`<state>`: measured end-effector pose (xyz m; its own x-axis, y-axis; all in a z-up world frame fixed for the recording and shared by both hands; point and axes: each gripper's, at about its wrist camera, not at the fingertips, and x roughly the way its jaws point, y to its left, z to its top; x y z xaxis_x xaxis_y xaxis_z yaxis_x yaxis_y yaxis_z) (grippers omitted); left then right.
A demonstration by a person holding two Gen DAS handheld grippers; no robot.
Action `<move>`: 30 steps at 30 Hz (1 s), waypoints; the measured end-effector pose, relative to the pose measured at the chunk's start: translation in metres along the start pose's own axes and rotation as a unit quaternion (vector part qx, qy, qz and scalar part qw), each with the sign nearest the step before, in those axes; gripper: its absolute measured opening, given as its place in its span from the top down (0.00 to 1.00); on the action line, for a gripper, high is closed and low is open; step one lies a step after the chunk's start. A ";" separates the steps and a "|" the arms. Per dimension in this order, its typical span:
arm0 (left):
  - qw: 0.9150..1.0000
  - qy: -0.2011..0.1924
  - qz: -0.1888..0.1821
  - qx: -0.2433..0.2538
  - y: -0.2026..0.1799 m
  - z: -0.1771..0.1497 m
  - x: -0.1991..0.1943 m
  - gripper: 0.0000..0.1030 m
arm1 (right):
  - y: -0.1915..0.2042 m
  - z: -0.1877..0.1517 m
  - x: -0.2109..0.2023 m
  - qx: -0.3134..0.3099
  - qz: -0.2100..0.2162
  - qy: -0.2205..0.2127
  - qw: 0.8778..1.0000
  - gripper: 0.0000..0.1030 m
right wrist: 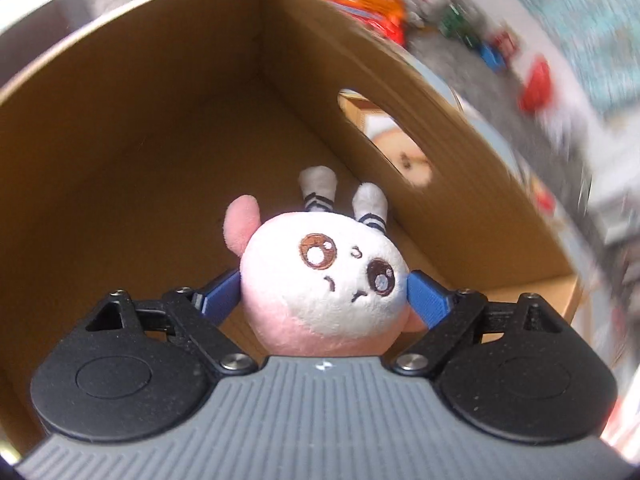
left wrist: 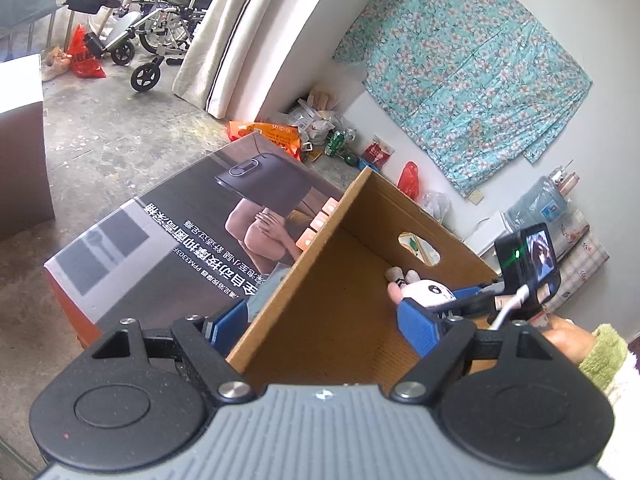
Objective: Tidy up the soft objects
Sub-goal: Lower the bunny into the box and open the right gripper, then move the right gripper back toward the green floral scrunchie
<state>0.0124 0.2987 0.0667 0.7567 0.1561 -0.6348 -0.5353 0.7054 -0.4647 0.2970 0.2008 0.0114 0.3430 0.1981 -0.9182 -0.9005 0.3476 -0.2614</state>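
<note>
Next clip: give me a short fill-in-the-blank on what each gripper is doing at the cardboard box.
1. The right gripper is shut on a pink and white ____.
2. The plush toy is held inside the cardboard ____.
3. The left gripper is open, its fingers straddling one ____ of the box.
4. The oval handle cutout is in the box's ____ wall in the right wrist view.

Missing words: plush toy; box; wall; right

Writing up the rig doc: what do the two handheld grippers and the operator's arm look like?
Both the left gripper and the right gripper have ribbed grey bodies, black linkages with round caps and silver screws, and blue ribbed finger pads. The right one carries a black camera with a lit screen and a white cable. The hand wears a fuzzy green cuff.
</note>
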 end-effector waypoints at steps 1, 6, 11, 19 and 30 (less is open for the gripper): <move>1.000 -0.001 -0.002 0.001 0.000 0.000 0.000 0.19 | 0.010 -0.001 0.001 -0.049 -0.027 0.002 0.998 0.16; 1.000 -0.003 -0.005 0.005 0.001 0.003 0.004 0.19 | 0.040 -0.015 0.003 -0.260 -0.109 0.001 0.960 0.17; 1.000 0.004 -0.005 0.008 0.001 0.002 0.012 0.19 | 0.051 -0.027 0.007 -0.360 -0.165 -0.004 0.918 0.02; 1.000 0.013 -0.014 0.021 -0.004 -0.002 0.015 0.19 | 0.038 -0.022 -0.017 -0.335 -0.146 -0.028 0.930 0.01; 0.996 -0.011 -0.031 0.081 -0.040 -0.019 -0.003 0.14 | -0.016 -0.083 -0.147 -0.144 -0.019 -0.203 0.968 0.01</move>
<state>0.0245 0.2573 0.0752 0.7957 0.1224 -0.5933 -0.4206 0.8165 -0.3956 0.2388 0.0901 0.1256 0.4013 0.5553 -0.7284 -0.9023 0.1029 -0.4186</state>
